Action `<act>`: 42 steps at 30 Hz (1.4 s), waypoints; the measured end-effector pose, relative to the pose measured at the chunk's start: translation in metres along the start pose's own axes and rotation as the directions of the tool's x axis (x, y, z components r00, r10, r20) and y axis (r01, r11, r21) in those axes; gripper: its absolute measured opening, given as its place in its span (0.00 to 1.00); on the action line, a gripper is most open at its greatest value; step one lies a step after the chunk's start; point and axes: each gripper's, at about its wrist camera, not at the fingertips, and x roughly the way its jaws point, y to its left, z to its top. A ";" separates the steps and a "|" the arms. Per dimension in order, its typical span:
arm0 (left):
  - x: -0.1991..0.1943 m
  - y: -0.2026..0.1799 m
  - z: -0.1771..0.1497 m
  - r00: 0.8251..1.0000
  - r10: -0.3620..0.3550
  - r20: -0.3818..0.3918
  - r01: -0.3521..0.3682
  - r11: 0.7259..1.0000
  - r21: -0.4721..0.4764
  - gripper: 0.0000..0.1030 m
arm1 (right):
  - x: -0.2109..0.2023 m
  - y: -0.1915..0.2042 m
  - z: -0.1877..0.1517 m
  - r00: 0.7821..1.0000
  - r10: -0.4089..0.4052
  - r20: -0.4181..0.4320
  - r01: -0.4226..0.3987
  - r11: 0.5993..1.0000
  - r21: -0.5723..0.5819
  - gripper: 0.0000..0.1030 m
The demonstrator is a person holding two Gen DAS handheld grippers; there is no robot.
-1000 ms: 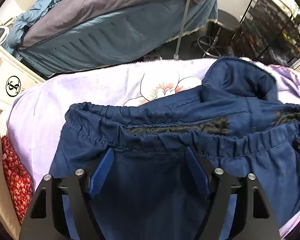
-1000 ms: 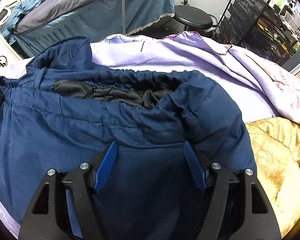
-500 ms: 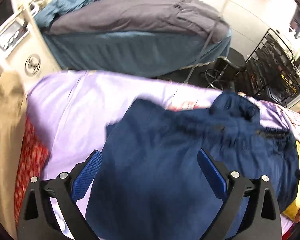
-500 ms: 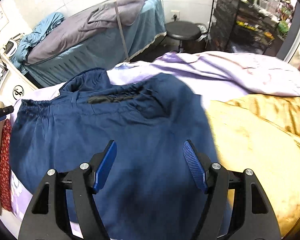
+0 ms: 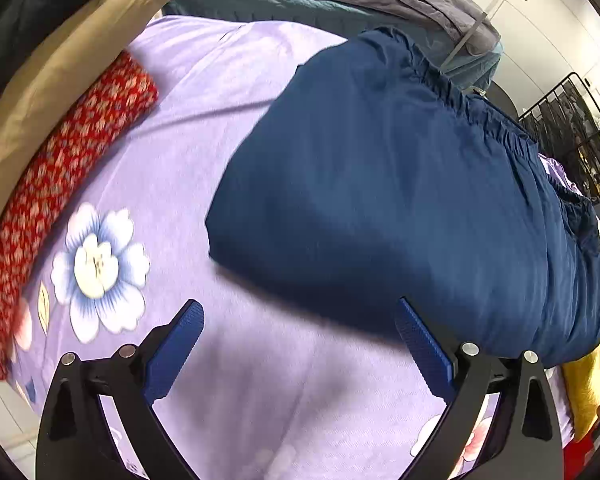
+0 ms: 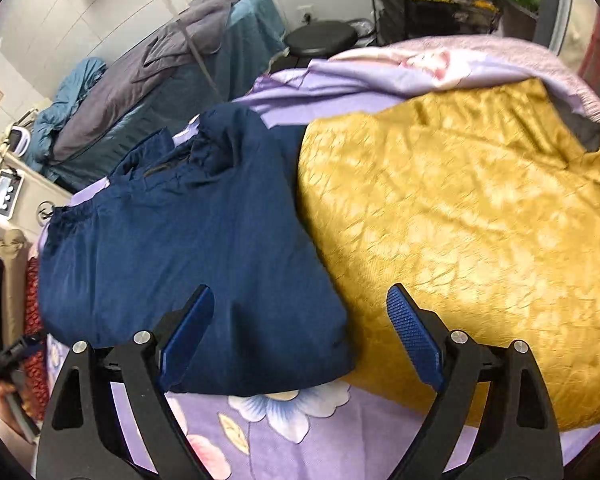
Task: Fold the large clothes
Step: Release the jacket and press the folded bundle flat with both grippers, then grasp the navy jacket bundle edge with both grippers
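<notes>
A navy blue garment [image 5: 400, 184] with an elastic hem lies folded in a thick rectangle on the lilac flowered sheet [image 5: 172, 152]. It also shows in the right wrist view [image 6: 196, 248]. My left gripper [image 5: 300, 348] is open and empty, held above the sheet just in front of the garment's near edge. My right gripper [image 6: 300, 328] is open and empty, above the garment's near right corner, where it meets a gold satin cloth [image 6: 460, 240].
A red patterned cloth [image 5: 60, 184] and a tan cloth [image 5: 60, 60] lie along the left edge of the sheet. A grey and teal covered bed [image 6: 172, 88], a black stool [image 6: 320, 38] and a black wire rack [image 5: 568, 136] stand behind.
Both grippers have pulled back and up from the garment's elastic hem. The garment now lies folded in a compact rectangle, and both grippers stand wider open and clear of it.
</notes>
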 end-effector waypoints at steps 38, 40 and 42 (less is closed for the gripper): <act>-0.009 -0.057 -0.002 1.000 0.014 -0.020 -0.011 0.988 0.153 0.91 | 0.122 0.041 0.025 0.954 0.105 -0.280 -0.097 0.994 0.045 0.92; -0.008 -0.054 0.002 1.000 0.025 -0.015 -0.022 0.987 0.160 0.91 | 0.125 0.049 0.027 0.955 0.085 -0.285 -0.090 0.996 -0.007 0.92; -0.009 -0.050 0.007 0.999 0.040 -0.010 -0.038 0.985 0.168 0.91 | 0.127 0.060 0.026 0.961 0.039 -0.272 -0.060 0.996 -0.068 0.88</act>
